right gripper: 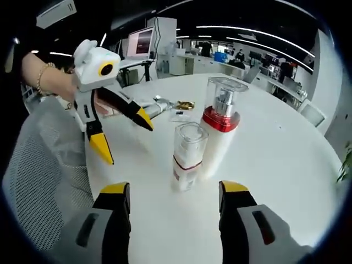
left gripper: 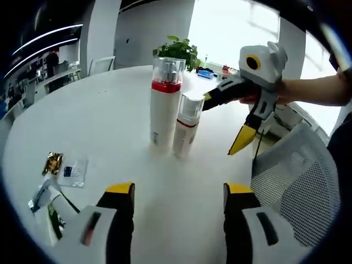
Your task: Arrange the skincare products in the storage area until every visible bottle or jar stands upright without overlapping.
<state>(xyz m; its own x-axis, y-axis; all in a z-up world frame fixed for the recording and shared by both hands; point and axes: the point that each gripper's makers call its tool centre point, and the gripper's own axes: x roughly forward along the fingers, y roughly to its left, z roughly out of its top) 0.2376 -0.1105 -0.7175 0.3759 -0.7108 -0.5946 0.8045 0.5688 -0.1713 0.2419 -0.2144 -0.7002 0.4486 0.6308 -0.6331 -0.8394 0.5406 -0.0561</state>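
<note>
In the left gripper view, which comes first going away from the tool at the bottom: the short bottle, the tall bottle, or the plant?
1. short bottle, right of centre, nearest the left tool.
2. tall bottle, just behind, leftward.
3. plant, at the far table edge.

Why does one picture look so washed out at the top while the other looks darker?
Left gripper view: a bright window behind the plant glares white, and the table curves from fisheye distortion. Right gripper view: it faces a dim office lit by ceiling light strips.
</note>
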